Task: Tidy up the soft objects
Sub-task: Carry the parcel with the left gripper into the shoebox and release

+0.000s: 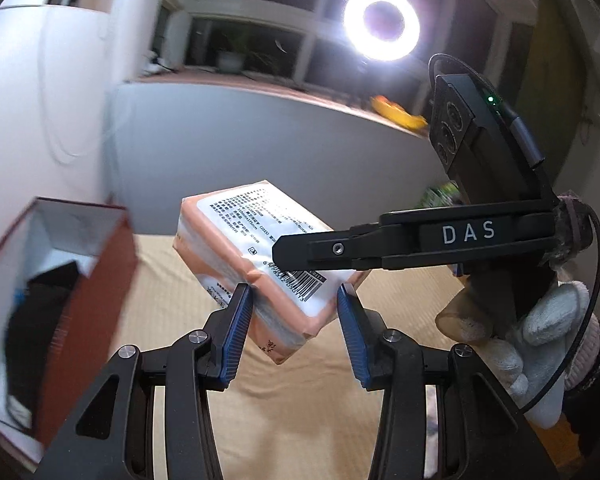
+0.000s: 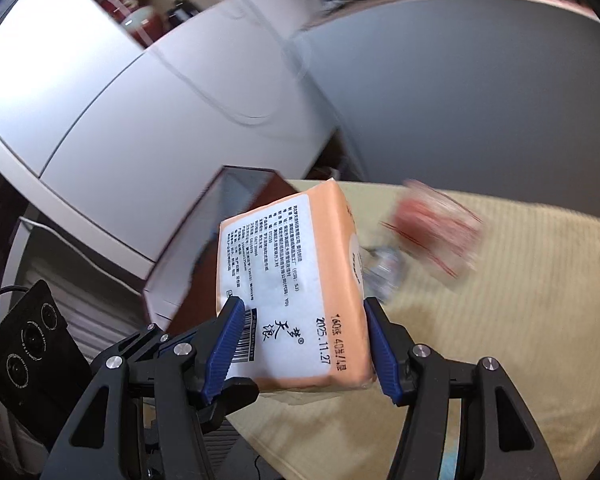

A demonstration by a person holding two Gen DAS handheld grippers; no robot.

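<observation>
The orange tissue pack (image 1: 260, 256) is held in the air above the beige cloth-covered table (image 1: 320, 420), tilted, with its white printed label and barcode facing the cameras. In the left wrist view the left gripper (image 1: 294, 308) has its two blue pads on either side of the near end of the pack; the left pad presses against the pack's side, while whether the right pad quite touches the pack cannot be told. In the same view the right gripper (image 1: 284, 254) reaches in from the right, marked with the letters DAS and held by a hand in a pale glove (image 1: 512, 340), and its black finger lies across the label of the pack. In the right wrist view the right gripper (image 2: 300, 334) clamps the pack (image 2: 288, 276) between its blue pads, both touching the pack's sides. A dark red box (image 1: 80, 280) with a white inside stands open at the left edge of the table, with dark things lying in it. Further off on the table, blurred, lies a red and white packet (image 2: 436, 232), and just beside it a smaller pale packet (image 2: 384, 272)
</observation>
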